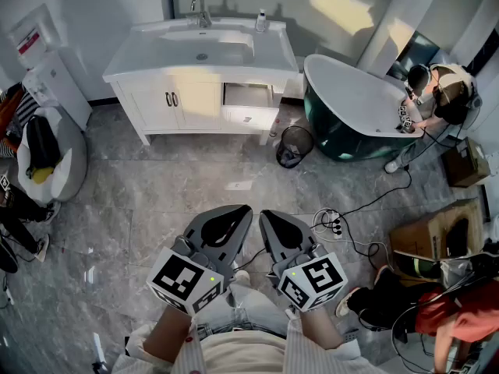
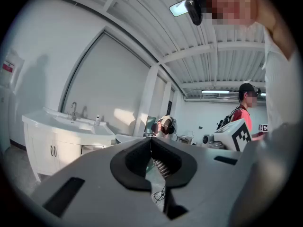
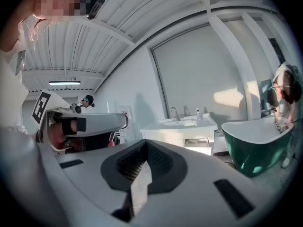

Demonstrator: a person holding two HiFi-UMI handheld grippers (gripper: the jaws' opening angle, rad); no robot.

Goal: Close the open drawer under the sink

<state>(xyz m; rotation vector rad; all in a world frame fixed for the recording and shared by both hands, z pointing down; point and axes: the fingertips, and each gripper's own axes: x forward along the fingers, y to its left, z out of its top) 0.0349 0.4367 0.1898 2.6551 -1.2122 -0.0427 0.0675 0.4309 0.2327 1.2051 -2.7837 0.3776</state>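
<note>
A white vanity point(image 1: 148, 72) with a sink point(image 1: 204, 49) stands against the far wall. Its upper right drawer point(image 1: 249, 106) is pulled out and looks empty; the two doors to its left are closed. The drawer also shows small in the left gripper view point(image 2: 90, 149) and the right gripper view point(image 3: 198, 143). Both grippers hang side by side far from the vanity, low over the floor near my body. My left gripper point(image 1: 244, 209) point(image 2: 151, 140) is shut with nothing in it. My right gripper point(image 1: 265, 215) point(image 3: 146, 142) is also shut and empty.
A dark green bathtub point(image 1: 355, 107) stands right of the vanity, with a person point(image 1: 437, 92) leaning at its far end. A wire waste bin point(image 1: 295, 145) sits just below the drawer. A power strip with cables point(image 1: 331, 224) lies on the floor; boxes point(image 1: 433, 236) at right, a seat point(image 1: 47, 150) at left.
</note>
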